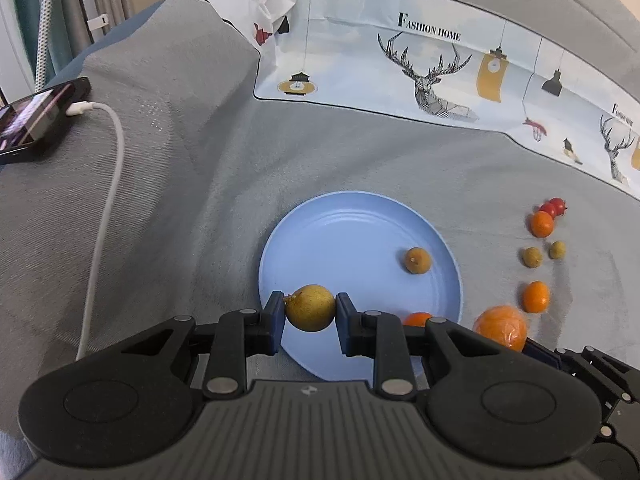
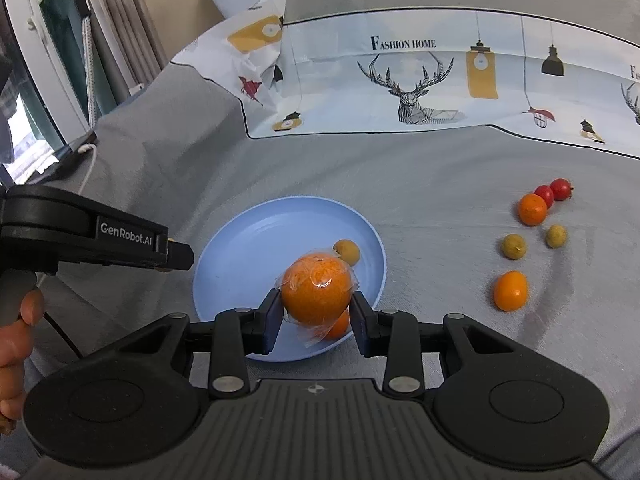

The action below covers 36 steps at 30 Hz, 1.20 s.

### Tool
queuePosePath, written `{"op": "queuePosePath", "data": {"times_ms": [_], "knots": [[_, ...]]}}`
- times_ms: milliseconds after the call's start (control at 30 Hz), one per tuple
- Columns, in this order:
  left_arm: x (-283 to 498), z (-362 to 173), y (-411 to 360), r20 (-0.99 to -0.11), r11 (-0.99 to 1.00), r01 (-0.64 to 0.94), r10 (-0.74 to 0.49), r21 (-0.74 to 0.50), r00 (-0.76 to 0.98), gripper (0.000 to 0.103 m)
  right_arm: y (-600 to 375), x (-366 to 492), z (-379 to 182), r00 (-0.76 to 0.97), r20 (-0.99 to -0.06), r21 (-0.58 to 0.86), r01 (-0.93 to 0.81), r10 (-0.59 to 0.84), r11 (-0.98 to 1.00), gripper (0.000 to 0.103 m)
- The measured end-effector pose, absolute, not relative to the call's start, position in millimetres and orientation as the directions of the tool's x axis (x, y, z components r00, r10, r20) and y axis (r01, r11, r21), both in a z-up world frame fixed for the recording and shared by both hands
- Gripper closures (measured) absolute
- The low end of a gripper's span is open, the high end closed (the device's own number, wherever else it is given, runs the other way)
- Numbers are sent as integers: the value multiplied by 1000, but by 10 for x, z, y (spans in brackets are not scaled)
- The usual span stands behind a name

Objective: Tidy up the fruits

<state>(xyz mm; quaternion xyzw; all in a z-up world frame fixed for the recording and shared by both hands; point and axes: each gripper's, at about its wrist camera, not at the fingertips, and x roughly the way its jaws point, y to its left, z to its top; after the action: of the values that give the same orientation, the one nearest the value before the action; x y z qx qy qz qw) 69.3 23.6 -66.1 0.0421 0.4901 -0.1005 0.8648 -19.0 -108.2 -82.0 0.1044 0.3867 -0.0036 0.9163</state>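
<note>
Yellow-brown fruit (image 1: 310, 308) sits clamped between left tongs (image 1: 310, 316).

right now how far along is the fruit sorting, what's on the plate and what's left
Done: a longan and a small orange fruit sit on the blue plate. In hand: the left gripper holds a longan, the right gripper a wrapped orange, both over the plate. Left on the cloth: two kumquats, two longans, two cherry tomatoes.
</note>
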Motion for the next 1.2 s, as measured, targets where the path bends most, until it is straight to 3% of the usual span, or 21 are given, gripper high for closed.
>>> {"op": "queuePosePath", "data": {"times_ms": [600,633,733,800,867,1200], "knots": [[1075,-1067,196,-881,977,214,-80,25,466,73,-953,241,-1161,642,-762,144,38,87,989,65],[1088,-1068,192,-880,977,213,-72,33,469,64,-953,265,-1167,640,-763,144,35,89,989,65],[1097,-1007,202,-868,977,210,-64,48,493,3,-951,334,-1148,638,-762,158,11,115,987,61],[1043,-934,225,-848,978,200,-57,58,528,0,-954,339,-1090,647,-753,160,0,122,987,35],[977,-878,223,-855,973,221,-53,73,516,0,-954,300,-1017,658,-745,140,-5,108,990,21],[64,-659,393,-829,963,234,-19,136,559,0,-1073,-573,-743,662,-749,112,80,31,990,7]]}}
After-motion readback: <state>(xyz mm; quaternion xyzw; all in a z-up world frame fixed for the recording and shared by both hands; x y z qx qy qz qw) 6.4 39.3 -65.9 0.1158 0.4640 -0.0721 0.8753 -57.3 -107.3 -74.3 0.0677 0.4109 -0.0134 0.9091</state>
